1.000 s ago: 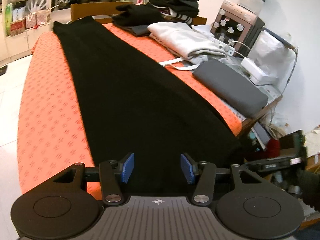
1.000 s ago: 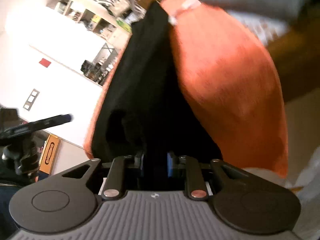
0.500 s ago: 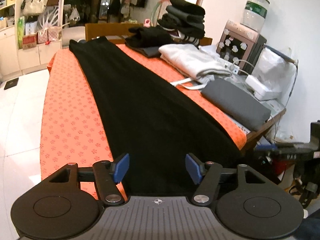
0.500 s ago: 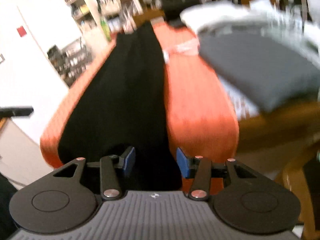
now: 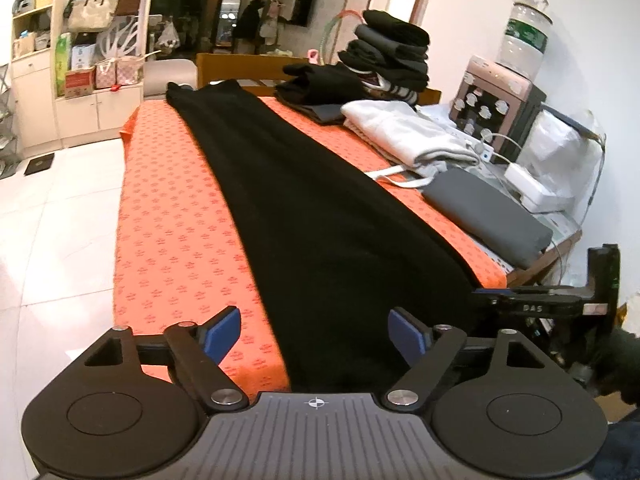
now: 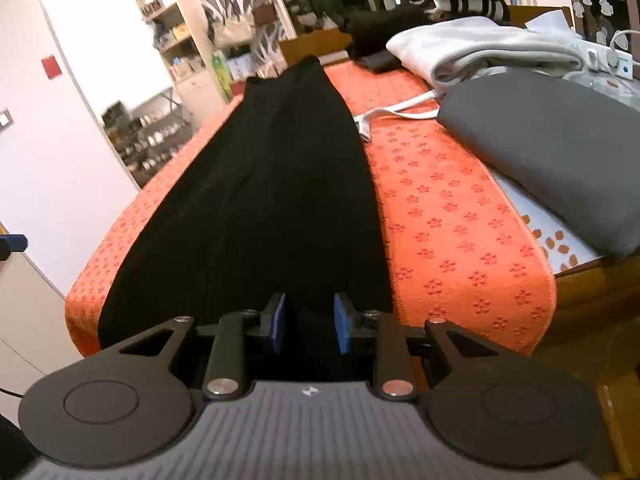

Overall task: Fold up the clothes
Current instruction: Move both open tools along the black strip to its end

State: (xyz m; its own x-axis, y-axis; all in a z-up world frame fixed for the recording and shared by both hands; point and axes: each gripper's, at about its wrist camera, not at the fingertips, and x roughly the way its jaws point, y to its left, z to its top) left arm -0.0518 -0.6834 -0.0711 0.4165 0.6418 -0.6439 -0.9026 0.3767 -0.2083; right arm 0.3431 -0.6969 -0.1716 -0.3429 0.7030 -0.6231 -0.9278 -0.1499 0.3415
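"DAS" on right hand-held gripper (image 5: 532, 307)

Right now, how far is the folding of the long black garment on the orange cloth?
Done: the long black garment lies flat and lengthwise on the orange patterned cloth, beside folded piles such as the white garment. In hand: nothing; the left gripper is wide open, the right gripper partly open at the near hem. Left: no crosswise fold shows yet.

Left tongs (image 5: 315, 336) wide; right tongs (image 6: 310, 322) narrower, apart
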